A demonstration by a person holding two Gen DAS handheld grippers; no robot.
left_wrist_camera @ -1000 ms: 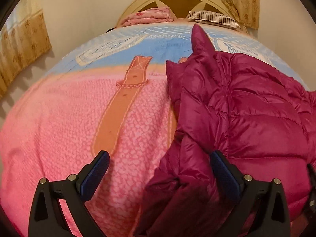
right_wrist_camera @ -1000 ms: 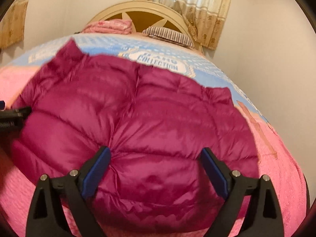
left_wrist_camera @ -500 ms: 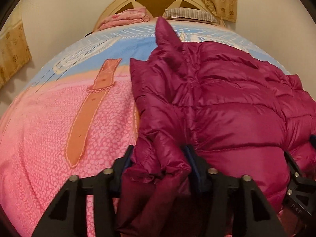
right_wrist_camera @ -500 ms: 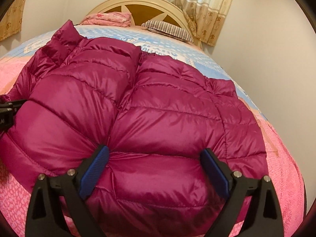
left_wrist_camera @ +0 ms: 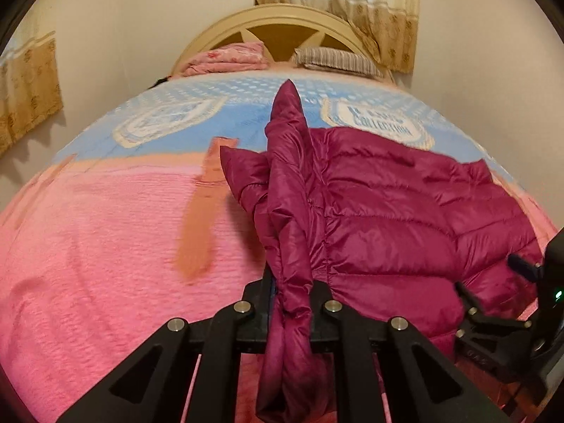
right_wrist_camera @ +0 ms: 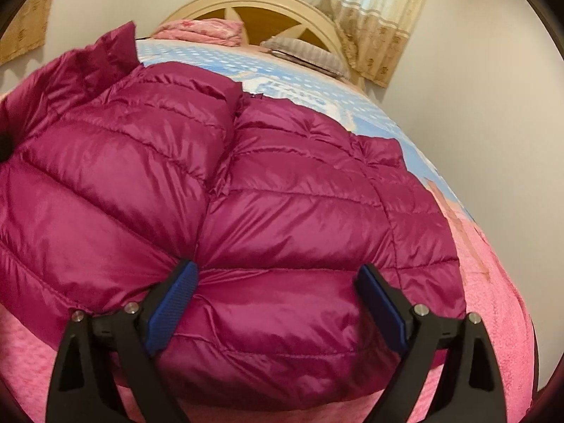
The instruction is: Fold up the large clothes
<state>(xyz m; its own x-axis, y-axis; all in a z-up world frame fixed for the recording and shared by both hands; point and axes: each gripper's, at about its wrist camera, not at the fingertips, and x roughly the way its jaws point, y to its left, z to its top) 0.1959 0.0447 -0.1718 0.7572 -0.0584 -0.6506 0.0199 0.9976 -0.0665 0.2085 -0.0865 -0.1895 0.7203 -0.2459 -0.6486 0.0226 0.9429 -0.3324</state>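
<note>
A magenta quilted puffer jacket (left_wrist_camera: 394,218) lies on the pink and blue bed blanket (left_wrist_camera: 98,239). My left gripper (left_wrist_camera: 292,296) is shut on the jacket's left edge, a pinched ridge of fabric that stands up between the jaws and hangs below them. In the right wrist view the jacket (right_wrist_camera: 246,194) fills the frame. My right gripper (right_wrist_camera: 278,303) is open, its blue-padded jaws set wide astride the jacket's near hem. The right gripper also shows at the right edge of the left wrist view (left_wrist_camera: 521,303).
The blanket (right_wrist_camera: 500,299) covers the bed. A cream arched headboard (left_wrist_camera: 282,24) stands at the far end with a folded pink blanket (left_wrist_camera: 229,60) and a striped pillow (left_wrist_camera: 338,60). Curtains (left_wrist_camera: 352,3) hang behind. A wall (right_wrist_camera: 476,70) runs close on the right.
My left gripper closed fully on the jacket's left edge and lifted it, so the fabric now stands in a narrow ridge. My right gripper stayed open at the hem and edged closer.
</note>
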